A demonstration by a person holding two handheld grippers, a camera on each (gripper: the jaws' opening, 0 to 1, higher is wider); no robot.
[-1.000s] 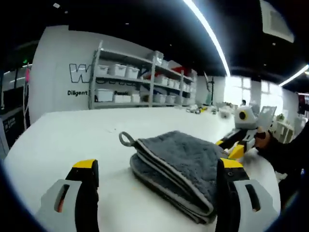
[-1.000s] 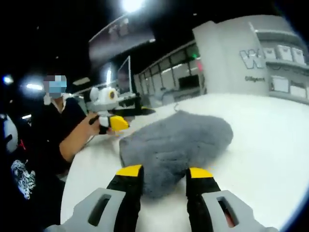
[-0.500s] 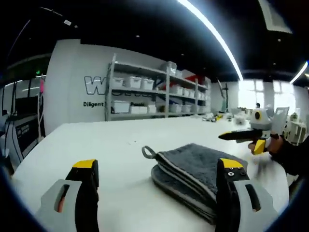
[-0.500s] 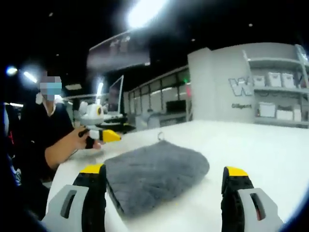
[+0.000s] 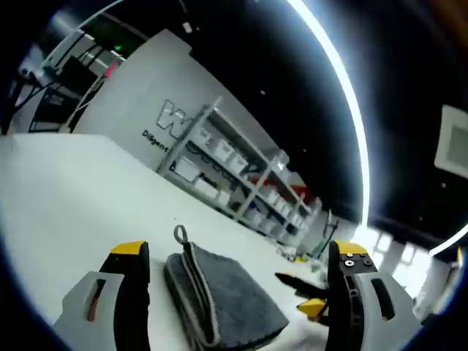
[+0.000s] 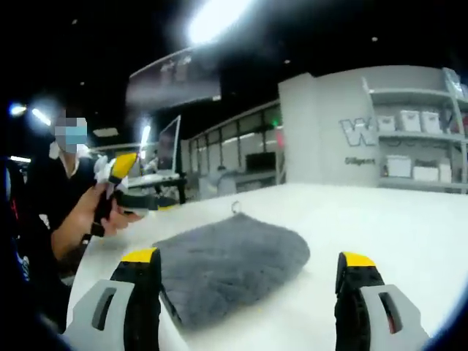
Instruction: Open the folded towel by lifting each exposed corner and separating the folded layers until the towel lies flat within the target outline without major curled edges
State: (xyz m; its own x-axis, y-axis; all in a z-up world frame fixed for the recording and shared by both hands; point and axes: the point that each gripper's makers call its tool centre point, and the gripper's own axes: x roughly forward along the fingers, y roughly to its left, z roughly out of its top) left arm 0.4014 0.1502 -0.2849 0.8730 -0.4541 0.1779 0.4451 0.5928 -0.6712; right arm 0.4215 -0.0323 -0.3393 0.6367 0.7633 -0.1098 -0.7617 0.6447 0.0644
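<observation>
Still folded, both tools wide and empty

Left tool (image 5: pixel 232 292) and right tool (image 6: pixel 248 292) hover with jaws spread, gripping nothing; towel (image 6: pixel 230 263) lies folded between them near a bench (image 6: pixel 395 219) corner. Judging by its plush pile: soft, light, limp, should sag when lifted. Pinch the top layer at the corner by the hanging loop (image 5: pixel 180 234). Plenty of bare bench beyond it for unfolding.
</observation>
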